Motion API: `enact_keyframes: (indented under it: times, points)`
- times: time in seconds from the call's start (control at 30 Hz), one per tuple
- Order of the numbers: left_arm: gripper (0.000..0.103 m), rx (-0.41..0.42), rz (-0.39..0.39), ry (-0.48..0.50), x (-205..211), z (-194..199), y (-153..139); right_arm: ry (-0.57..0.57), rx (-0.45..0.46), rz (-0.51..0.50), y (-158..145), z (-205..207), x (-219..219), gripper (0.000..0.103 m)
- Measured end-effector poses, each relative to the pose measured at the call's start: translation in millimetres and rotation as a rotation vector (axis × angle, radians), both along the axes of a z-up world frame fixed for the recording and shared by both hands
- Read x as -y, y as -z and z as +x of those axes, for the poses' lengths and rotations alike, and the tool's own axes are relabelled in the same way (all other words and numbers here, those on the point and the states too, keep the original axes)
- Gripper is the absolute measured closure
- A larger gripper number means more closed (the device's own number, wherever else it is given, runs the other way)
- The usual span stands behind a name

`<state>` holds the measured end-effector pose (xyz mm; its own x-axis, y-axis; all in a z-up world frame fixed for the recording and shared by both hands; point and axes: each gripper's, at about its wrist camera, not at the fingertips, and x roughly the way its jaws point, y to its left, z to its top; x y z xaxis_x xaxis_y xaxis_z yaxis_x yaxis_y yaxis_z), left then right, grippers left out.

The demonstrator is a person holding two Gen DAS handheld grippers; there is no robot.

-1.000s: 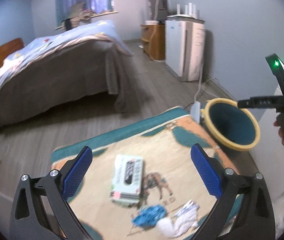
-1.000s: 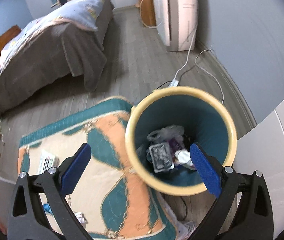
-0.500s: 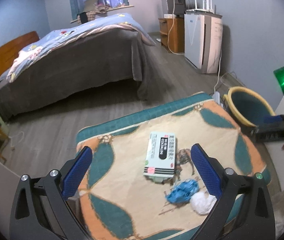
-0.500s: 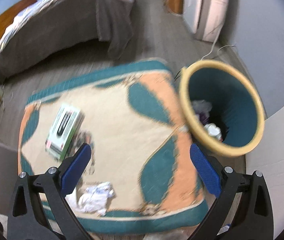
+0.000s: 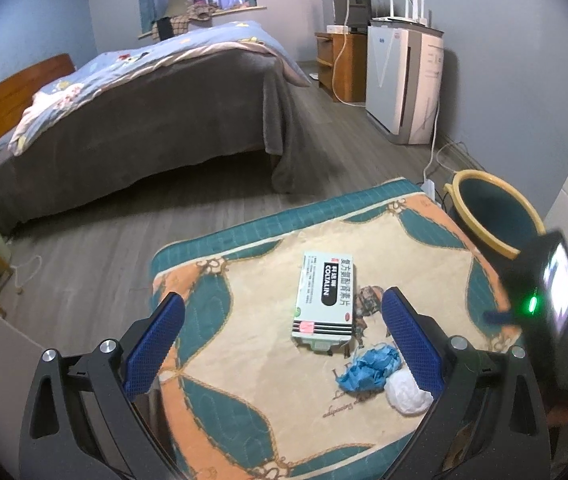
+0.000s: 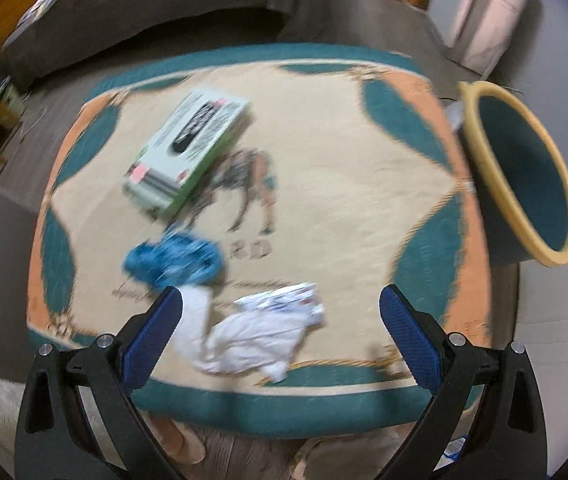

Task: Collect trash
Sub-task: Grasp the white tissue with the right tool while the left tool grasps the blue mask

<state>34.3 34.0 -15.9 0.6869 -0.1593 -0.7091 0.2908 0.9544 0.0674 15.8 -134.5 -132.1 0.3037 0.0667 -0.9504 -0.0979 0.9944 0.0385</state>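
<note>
A patterned cloth-covered table [image 5: 224, 360] holds a green-white medicine box [image 5: 326, 300], a crumpled blue piece [image 5: 370, 368] and a white crumpled wad [image 5: 406, 394]. My left gripper [image 5: 282, 344] is open and empty, above the table's near side. My right gripper [image 6: 280, 340] is open and empty, hovering over crumpled white paper [image 6: 260, 338] at the table's front, with the blue piece [image 6: 174, 260] and the box [image 6: 188, 140] beyond. A teal bin with a yellow rim [image 6: 524, 172] stands right of the table; it also shows in the left wrist view [image 5: 492, 216].
A bed with a grey cover [image 5: 144, 120] lies across the floor to the left. A white appliance [image 5: 400, 80] and a wooden cabinet [image 5: 340, 68] stand by the far wall, with cables [image 5: 436, 152] on the floor near the bin.
My right gripper swung left from above the bin to over the table's front trash. My left gripper pulled back and up, showing more of the table.
</note>
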Motion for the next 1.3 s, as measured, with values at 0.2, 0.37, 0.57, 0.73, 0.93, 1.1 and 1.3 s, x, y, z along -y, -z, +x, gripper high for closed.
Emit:
enact_keyframes:
  times: [0.2, 0.37, 0.57, 0.73, 0.93, 1.1, 1.3]
  points:
    - [0.006, -0.017, -0.026, -0.02, -7, 4, 1, -0.08, -0.062, -0.016, 22, -6, -24, 0.027]
    - [0.006, -0.036, -0.026, -0.034, -9, 7, 5, -0.13, -0.087, -0.025, 33, -6, -36, 0.052]
    - [0.006, -0.062, -0.022, -0.032, -8, 9, 11, -0.153, -0.081, -0.001, 27, -1, -37, 0.086]
    - [0.006, -0.091, -0.012, -0.016, -1, 11, 21, -0.153, -0.048, 0.003, -9, 12, -20, 0.087]
    - [0.006, -0.119, 0.034, 0.013, 14, 14, 37, -0.142, 0.045, -0.003, -68, 39, 16, 0.087]
    - [0.006, -0.16, 0.053, 0.064, 31, 12, 57, -0.094, 0.092, 0.019, -77, 52, 43, 0.087]
    - [0.006, -0.26, 0.104, 0.12, 56, 9, 92, -0.044, 0.063, 0.066, -67, 60, 54, 0.087]
